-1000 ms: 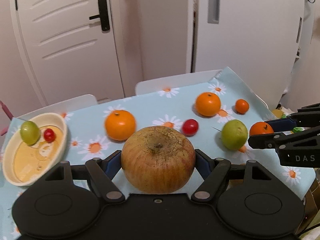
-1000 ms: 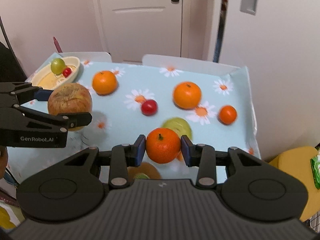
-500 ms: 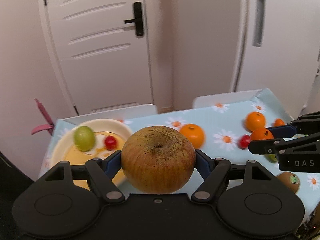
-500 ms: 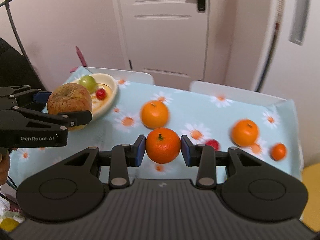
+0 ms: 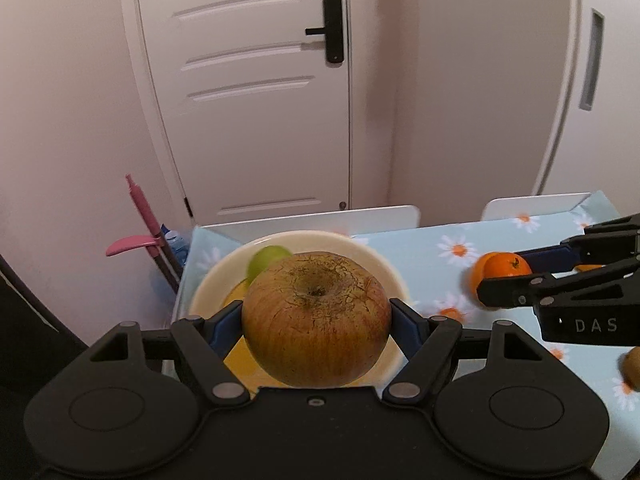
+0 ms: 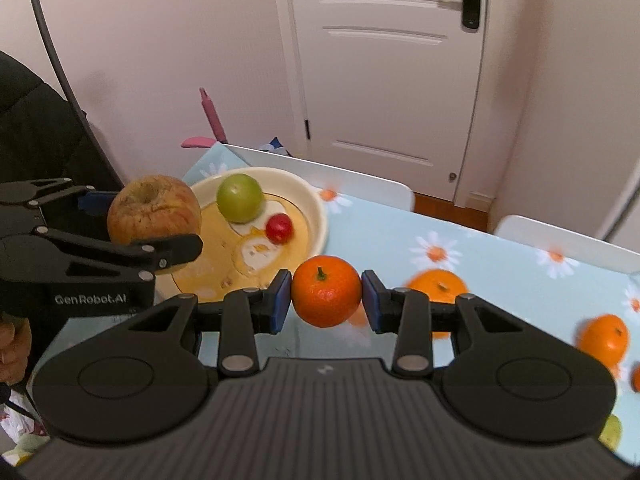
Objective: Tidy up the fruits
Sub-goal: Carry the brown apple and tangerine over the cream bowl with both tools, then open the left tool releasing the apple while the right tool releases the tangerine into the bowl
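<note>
Two pieces of lettering can be read, both printed in pale letters on the black plastic bodies of the hand-held two-finger grippers. In the left wrist view, the capitals "DAS" stand on the side of the black right gripper (image 5: 502, 270), which reaches in from the edge at about 3 o'clock; the word may run on past the picture's edge, so only those three letters can be told. In the right wrist view, "GenRobot.AI" stands on the side block of the black left gripper (image 6: 154, 216), at about 9 o'clock. The small pale mark on the ribbed dark grey housing at 6 o'clock there is too small to read.
</note>
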The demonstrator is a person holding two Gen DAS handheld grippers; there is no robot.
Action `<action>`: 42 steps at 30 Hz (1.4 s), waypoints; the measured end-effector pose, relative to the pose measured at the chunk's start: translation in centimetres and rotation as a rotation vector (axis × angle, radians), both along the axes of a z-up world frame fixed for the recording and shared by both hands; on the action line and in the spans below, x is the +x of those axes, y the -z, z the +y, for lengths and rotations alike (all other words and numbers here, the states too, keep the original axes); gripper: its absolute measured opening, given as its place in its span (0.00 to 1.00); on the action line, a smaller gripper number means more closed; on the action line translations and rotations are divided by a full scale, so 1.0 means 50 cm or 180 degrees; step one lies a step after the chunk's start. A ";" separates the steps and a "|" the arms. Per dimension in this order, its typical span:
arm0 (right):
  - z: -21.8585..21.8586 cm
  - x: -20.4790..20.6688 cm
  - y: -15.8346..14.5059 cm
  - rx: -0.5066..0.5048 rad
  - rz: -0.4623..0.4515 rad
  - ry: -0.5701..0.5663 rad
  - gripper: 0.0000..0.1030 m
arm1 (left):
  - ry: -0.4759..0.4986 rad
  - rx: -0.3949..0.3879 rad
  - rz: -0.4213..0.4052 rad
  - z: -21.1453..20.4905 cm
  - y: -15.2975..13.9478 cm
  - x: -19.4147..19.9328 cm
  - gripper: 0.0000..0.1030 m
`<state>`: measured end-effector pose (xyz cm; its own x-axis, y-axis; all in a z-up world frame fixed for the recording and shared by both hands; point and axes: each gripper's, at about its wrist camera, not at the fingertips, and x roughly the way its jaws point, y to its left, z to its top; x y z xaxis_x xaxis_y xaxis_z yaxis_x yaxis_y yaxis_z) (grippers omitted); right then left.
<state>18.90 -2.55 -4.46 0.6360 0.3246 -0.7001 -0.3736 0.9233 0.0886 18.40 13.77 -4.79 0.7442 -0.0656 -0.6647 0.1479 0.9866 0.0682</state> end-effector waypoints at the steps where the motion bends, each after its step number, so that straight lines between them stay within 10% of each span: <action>1: 0.012 0.007 0.003 0.0004 0.0008 -0.0005 0.51 | 0.0002 0.0008 0.0012 0.010 0.006 0.006 0.77; 23: 0.116 0.077 0.057 -0.0064 0.0124 0.0104 0.51 | 0.0073 0.0453 0.0045 0.074 0.125 0.113 0.78; 29: 0.105 0.081 0.050 -0.0024 0.0115 0.0084 0.51 | -0.0007 0.0311 -0.0100 0.083 0.104 0.092 0.97; 42: 0.114 0.099 0.039 -0.0089 0.0141 -0.0312 0.51 | -0.0271 0.0123 0.0081 0.078 0.068 0.012 0.98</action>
